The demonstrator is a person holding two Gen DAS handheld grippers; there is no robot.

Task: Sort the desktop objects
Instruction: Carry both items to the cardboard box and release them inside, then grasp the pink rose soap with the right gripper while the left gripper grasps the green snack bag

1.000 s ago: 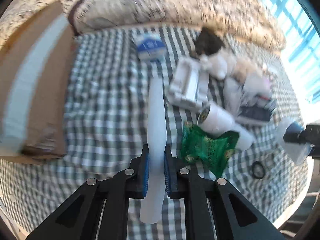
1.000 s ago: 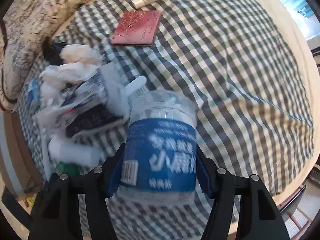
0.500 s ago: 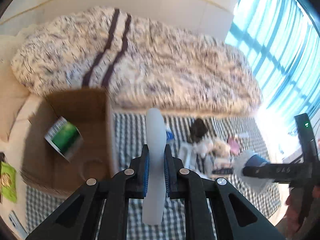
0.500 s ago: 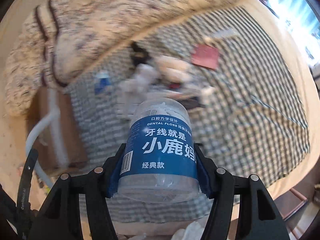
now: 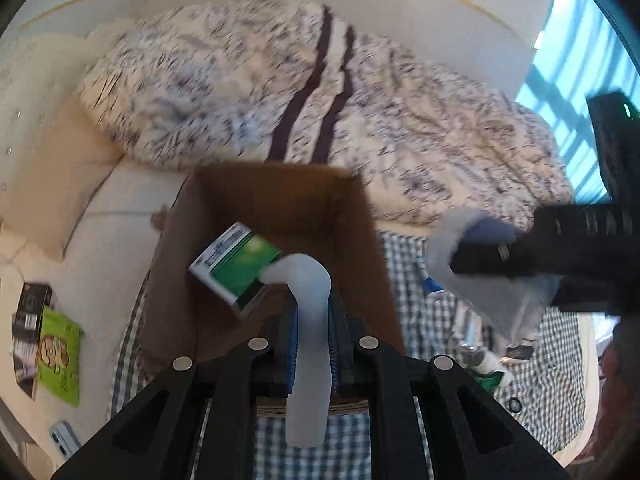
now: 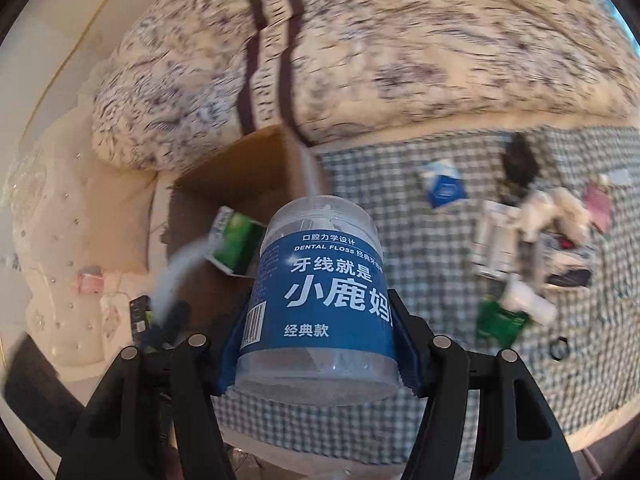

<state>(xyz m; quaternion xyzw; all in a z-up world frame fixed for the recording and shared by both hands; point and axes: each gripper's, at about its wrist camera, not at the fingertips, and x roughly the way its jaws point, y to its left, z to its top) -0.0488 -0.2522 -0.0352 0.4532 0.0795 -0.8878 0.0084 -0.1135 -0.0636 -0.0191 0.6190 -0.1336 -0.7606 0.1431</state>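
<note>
Checked bedding (image 6: 420, 208) carried the leftover clutter; both grippers had swung from it to the cardboard box (image 5: 360, 216) at its left edge. Left gripper (image 5: 312, 332) clenched a white tube (image 5: 310, 320) over the box, right gripper (image 6: 320, 344) the dental floss jar (image 6: 324, 300) alongside, ready for dropping in.

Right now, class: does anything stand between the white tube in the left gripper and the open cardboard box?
Nothing visible does. The white tube, clamped in the left gripper, already droops over the cardboard box; only a green-and-white carton lies inside.
</note>
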